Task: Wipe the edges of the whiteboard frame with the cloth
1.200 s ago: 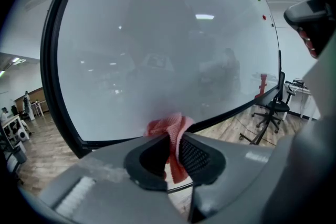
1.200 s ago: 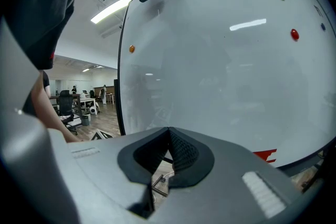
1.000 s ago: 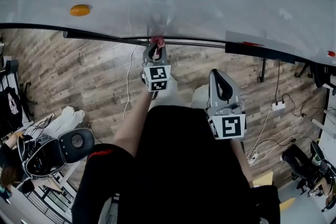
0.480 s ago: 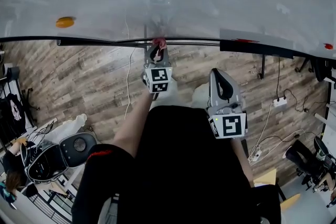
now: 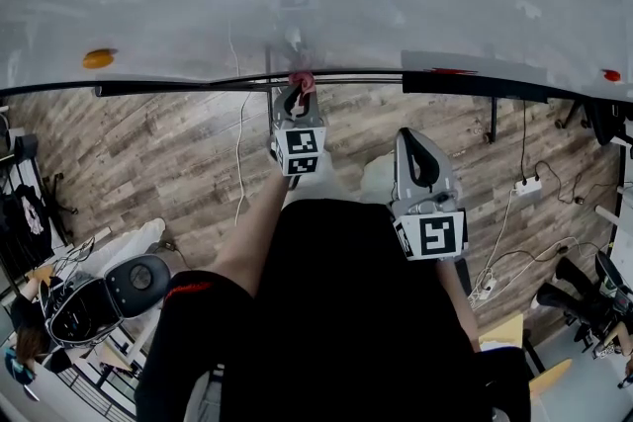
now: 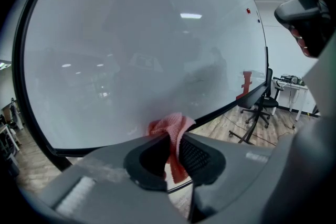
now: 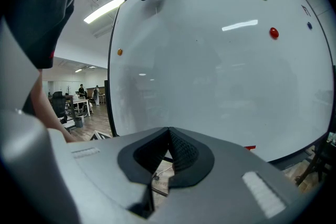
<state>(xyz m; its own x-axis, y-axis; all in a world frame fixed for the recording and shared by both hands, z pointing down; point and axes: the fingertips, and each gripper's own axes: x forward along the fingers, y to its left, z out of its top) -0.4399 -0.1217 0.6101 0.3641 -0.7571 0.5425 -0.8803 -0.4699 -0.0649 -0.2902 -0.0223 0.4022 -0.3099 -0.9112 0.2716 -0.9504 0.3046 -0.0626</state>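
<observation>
Cloth (image 6: 170,131), pink and bunched, is clamped between the jaws of the left hand-held gripper (image 5: 298,92) and touches the dark lower edge of the whiteboard frame (image 5: 188,86). Wiping well likely means pressing the fold firmly onto that edge and sliding along it without drifting onto the white surface above. The right hand-held gripper (image 7: 169,140) is closed on nothing, well apart from the frame.

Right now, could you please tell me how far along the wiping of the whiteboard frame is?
Done: the cloth is pinched in the left gripper. In hand: it sits at the bottom edge of the frame. Left: wiped and unwiped stretches look alike, so how much remains can't be judged. The right gripper is shut, empty and held back.
</observation>
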